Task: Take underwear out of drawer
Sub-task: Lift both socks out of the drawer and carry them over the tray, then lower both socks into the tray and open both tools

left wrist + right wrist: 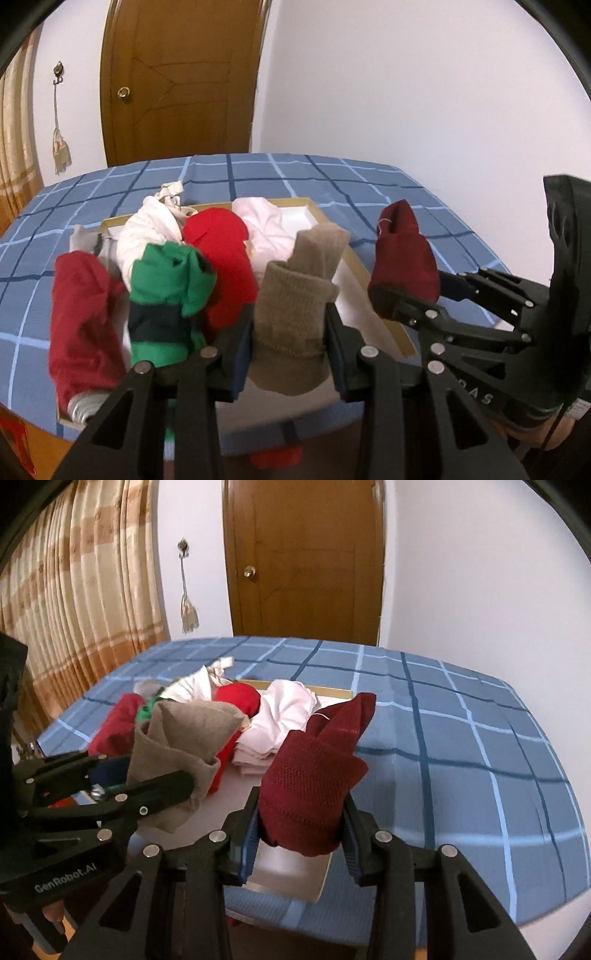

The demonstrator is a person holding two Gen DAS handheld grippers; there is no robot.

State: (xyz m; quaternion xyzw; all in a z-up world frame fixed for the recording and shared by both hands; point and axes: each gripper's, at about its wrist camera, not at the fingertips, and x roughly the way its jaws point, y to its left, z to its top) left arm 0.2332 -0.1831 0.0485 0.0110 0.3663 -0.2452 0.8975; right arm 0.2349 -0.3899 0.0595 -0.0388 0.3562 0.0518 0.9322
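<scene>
My left gripper (290,332) is shut on a rolled beige garment (299,299), held above the drawer (332,218), a shallow white tray with a tan rim lying on the blue checked bed (369,181). My right gripper (301,819) is shut on a rolled dark red garment (317,768), lifted over the drawer's right edge (321,886). In the drawer lie a bright red piece (221,251), a green and navy piece (166,295), a maroon piece (81,314), a white piece (147,229) and a pale pink folded piece (266,225). Each gripper shows in the other's view: right gripper (406,295), left gripper (147,775).
A brown wooden door (306,561) stands behind the bed, with a white wall to its right. Striped beige curtains (85,590) hang at the left, and a tassel (188,616) hangs from a wall hook. Something red (277,458) lies low by the bed's near edge.
</scene>
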